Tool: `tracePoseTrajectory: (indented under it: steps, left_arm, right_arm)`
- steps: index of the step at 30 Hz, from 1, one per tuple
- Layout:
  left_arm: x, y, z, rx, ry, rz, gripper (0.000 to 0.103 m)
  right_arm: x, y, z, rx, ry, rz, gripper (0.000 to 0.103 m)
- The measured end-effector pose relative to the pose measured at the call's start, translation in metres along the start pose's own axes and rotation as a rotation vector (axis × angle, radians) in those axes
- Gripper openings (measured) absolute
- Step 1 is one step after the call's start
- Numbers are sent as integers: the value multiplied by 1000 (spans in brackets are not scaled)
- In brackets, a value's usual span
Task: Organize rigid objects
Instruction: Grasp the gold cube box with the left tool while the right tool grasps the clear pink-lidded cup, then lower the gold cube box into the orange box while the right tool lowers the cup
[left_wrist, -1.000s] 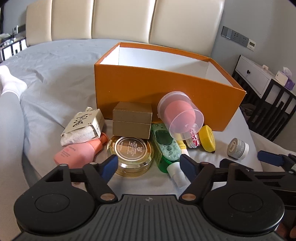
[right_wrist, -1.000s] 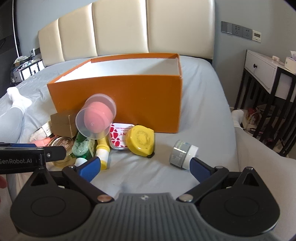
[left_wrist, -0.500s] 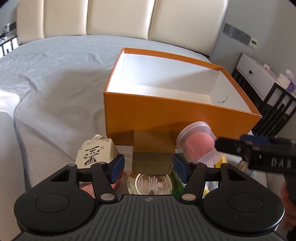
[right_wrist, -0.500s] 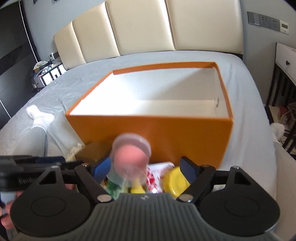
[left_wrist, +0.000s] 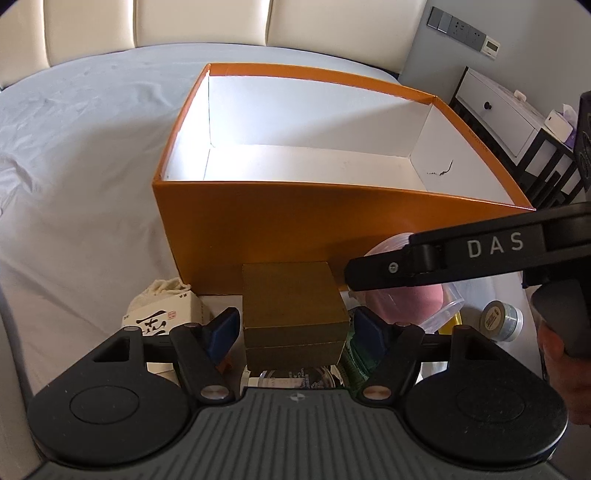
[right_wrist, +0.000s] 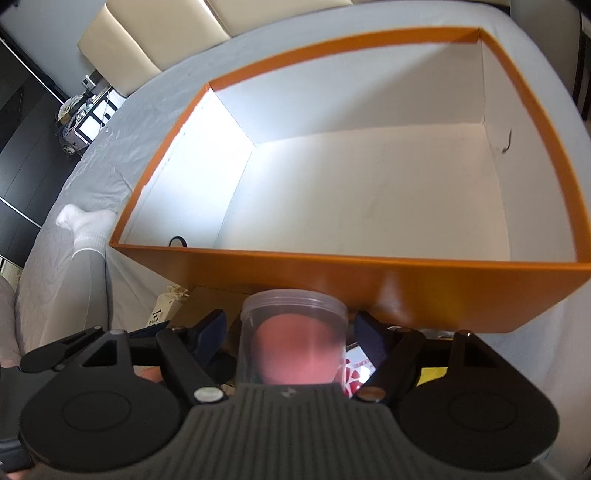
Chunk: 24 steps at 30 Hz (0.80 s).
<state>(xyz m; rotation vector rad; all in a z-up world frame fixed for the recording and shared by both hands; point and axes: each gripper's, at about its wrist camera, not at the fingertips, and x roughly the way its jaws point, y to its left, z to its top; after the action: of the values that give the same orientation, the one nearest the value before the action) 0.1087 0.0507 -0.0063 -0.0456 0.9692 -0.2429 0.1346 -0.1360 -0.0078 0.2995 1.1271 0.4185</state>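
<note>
We see a big orange box (left_wrist: 258, 221) on the grey bed (left_wrist: 74, 166). Its inside is white. Almost nothing is in it; only a small dark ring (right_wrist: 178, 241) lies in the near left corner, seen from the right camera.

Just in front of the box sits a pile of small things. A gold-brown box (left_wrist: 293, 314) stands in the middle. To its left is a white pouch with black writing (left_wrist: 162, 314). To its right is a clear tub with a pink ball inside (right_wrist: 293, 339). A small silver jar (left_wrist: 500, 320) lies further right on the sheet.

Our left tongs (left_wrist: 293, 328) point down at the gold-brown box. The blue pads sit on either side of it, and they have just opened a little wider. We see thin gaps, so they do not squeeze it.

Our right tongs (right_wrist: 290, 338) point down at the clear tub. They have just been closing, and the tub is between the pads. The pads stand close beside it, but the picture is blurry and we cannot tell if they press on it. A hand (left_wrist: 565, 369) holds the handle of these tongs at the right edge.

A second ago both tongs were further back and we saw the whole pile. Now both are closer to the box, and we look down into it.
</note>
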Motion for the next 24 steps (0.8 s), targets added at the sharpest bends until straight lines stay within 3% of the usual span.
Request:
tracePoseTrajectory:
  steps: [3, 13, 24]
  left_arm:
    - [4, 1, 2, 4, -1, 8, 81]
    - [-6, 2, -2, 11, -27, 17, 69]
    - [-80, 2, 10, 46, -185, -9, 68]
  right_arm:
    - [3, 1, -1, -1, 19, -5, 65]
    - [-23, 2, 1, -49, 2, -4, 64]
    - [-75, 14, 2, -139, -38, 76, 64]
